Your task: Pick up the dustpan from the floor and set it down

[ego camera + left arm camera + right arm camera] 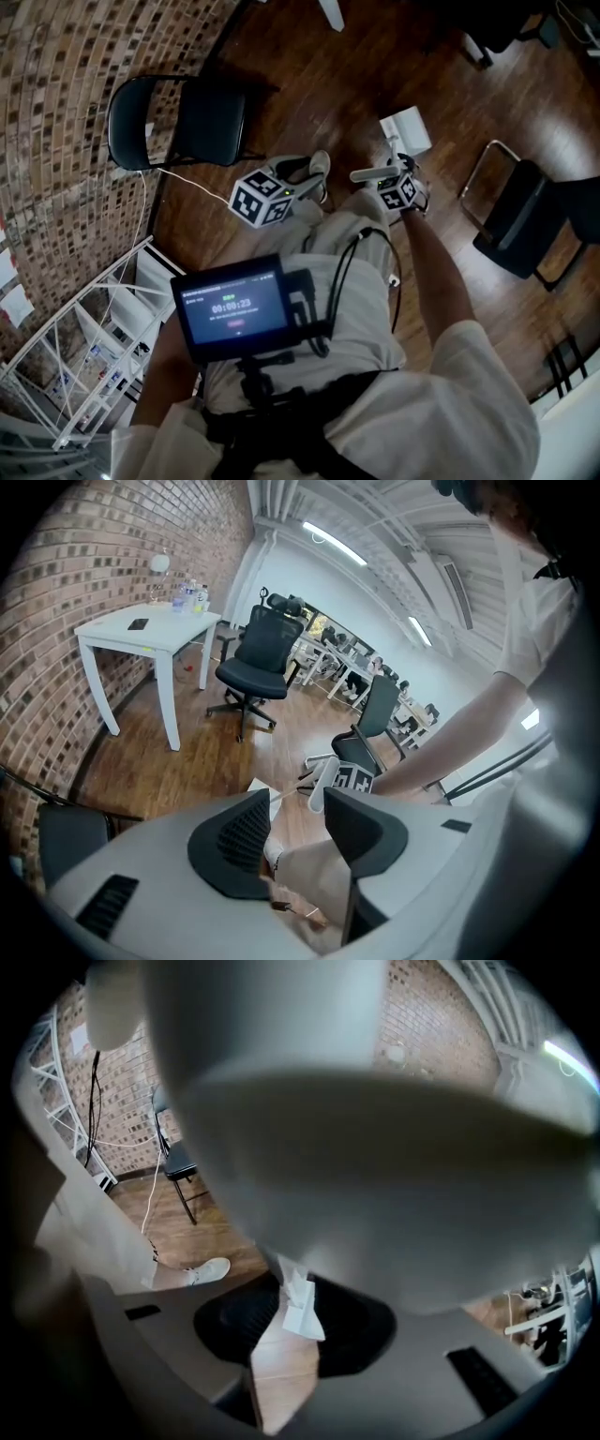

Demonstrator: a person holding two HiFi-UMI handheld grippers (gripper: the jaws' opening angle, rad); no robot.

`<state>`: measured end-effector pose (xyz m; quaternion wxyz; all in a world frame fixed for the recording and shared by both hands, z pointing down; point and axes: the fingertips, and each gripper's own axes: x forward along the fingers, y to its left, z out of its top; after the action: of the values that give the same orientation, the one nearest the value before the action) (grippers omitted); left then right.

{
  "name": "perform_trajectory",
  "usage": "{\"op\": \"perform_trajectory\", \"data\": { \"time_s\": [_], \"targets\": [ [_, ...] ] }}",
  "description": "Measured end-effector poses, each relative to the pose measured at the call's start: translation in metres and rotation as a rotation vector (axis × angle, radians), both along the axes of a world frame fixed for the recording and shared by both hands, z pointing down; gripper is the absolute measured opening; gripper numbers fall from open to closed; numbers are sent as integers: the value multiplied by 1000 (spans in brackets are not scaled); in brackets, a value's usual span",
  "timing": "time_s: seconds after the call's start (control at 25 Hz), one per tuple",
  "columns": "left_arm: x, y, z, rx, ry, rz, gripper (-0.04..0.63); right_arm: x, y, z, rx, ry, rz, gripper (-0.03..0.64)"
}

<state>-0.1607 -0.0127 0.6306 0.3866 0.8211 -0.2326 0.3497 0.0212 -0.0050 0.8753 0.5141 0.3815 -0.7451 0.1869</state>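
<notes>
Seen from above, a person [450, 403] in pale clothes stands on a dark wooden floor [309, 66], with a brick wall [56, 112] running along 9 o'clock and a white wire rack [84, 356] at 8 o'clock. We see one black chair [178, 122] at 10 o'clock and a second black chair [520, 220] at 3 o'clock. In the left gripper view we pick out a white tabletop [141, 630] at 10 o'clock, with bottles [187, 597] on it by the wall, and a black office chair [258, 663] at 12 o'clock. The white dustpan [405, 131] sits on the floor at 1 o'clock in the head view, just beyond the right claw [394, 173] at that claw's 12 o'clock. A small screen [234, 307] is strapped to the person's chest. The left claw [309, 178] hangs near 12 o'clock, its jaws spread with nothing in them; only a trouser leg and a shoe show behind the gap. The right claw's jaws stand apart too, and a small white scrap [300, 1312] shows in the gap; we cannot tell whether it touches either pad
</notes>
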Motion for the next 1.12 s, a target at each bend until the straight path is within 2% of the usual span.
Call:
{"op": "perform_trajectory", "data": {
  "time_s": [0.32,0.56,0.68,0.84,1.12],
  "targets": [
    [2,19,0,7,-7,-5,181,-23,24,15,-47,-11,-43,168],
    [-1,33,1,14,-10,-20,181,-26,29,16,-40,-14,-30,167],
    [0,43,2,10,-9,-27,181,-16,35,14,-54,3,-3,178],
    [9,50,4,20,5,-43,181,4,50,14,-85,7,42,227],
    [30,40,5,21,52,-120,181,33,61,-10,-76,-36,95,227]
  ]
}}
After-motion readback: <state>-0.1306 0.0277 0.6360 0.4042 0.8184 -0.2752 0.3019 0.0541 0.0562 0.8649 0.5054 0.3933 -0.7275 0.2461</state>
